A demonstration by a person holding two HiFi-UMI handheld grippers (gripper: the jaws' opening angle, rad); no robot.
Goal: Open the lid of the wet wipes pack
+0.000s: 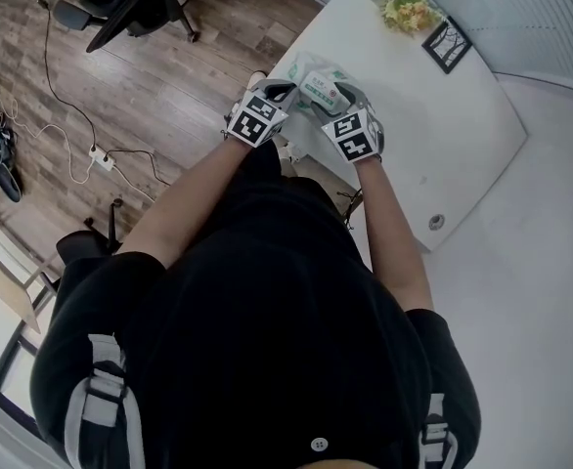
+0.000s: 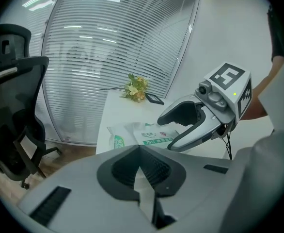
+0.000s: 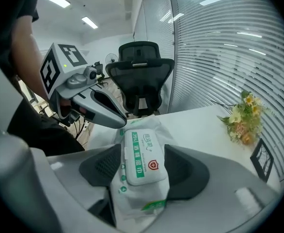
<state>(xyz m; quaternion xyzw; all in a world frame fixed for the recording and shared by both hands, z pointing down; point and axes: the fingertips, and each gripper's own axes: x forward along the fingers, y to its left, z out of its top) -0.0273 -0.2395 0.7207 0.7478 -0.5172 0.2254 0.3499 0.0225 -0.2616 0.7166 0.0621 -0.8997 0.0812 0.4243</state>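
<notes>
The wet wipes pack [image 3: 142, 164] is white with a green-labelled lid that lies flat and closed. It sits near the left edge of the white table [image 1: 433, 135]. My right gripper [image 3: 143, 171] is shut on the pack, one pad on each long side, below the lid. In the head view the pack [image 1: 318, 86] lies between my left gripper [image 1: 285, 94] and right gripper [image 1: 337, 94]. My left gripper [image 2: 141, 152] is shut on nothing and points at the pack [image 2: 144, 135] from the table's edge. In the right gripper view its tip [image 3: 120, 123] hovers just over the pack's far end.
A small bunch of yellow flowers [image 1: 407, 6] and a black picture frame [image 1: 448, 44] stand at the table's far end. A black office chair [image 1: 140, 8] stands on the wood floor to the left, with cables and a power strip [image 1: 101, 159]. Window blinds [image 3: 219, 57] run behind the table.
</notes>
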